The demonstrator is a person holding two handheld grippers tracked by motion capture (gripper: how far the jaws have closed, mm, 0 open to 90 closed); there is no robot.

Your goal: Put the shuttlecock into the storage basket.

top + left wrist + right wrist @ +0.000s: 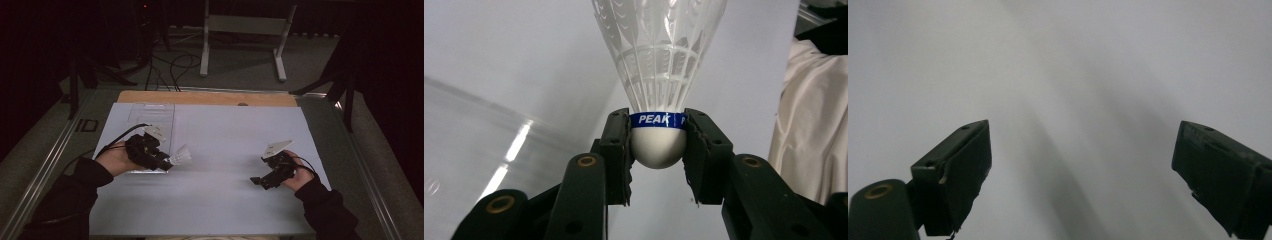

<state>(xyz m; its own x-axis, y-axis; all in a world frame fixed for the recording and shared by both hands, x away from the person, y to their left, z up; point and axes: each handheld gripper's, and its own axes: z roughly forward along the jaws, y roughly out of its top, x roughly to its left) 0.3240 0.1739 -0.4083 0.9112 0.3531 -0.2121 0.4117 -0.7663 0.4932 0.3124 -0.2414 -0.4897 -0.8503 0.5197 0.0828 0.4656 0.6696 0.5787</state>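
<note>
Holding a shuttlecock over the left of the white counter [220,200].
Broad bare sheet lies between the hands; a clear tray [150,116] sits far left near the edge. Left tool [658,150] clamps the shuttlecock [659,75] by its cork; right tool [1083,170] gapes wide, near right.

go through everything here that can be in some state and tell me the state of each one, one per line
White feathered shuttlecock with a blue band: off the table, clamped by its cork base, feathers pointing away from the gripper.
Left gripper: shut on the shuttlecock's base.
Right gripper: open, nothing between its jaws, over the white sheet.
Clear plastic tray: lying flat at the table's far left, looks empty.
White sheet covering the table: flat, bare in the middle.
</note>
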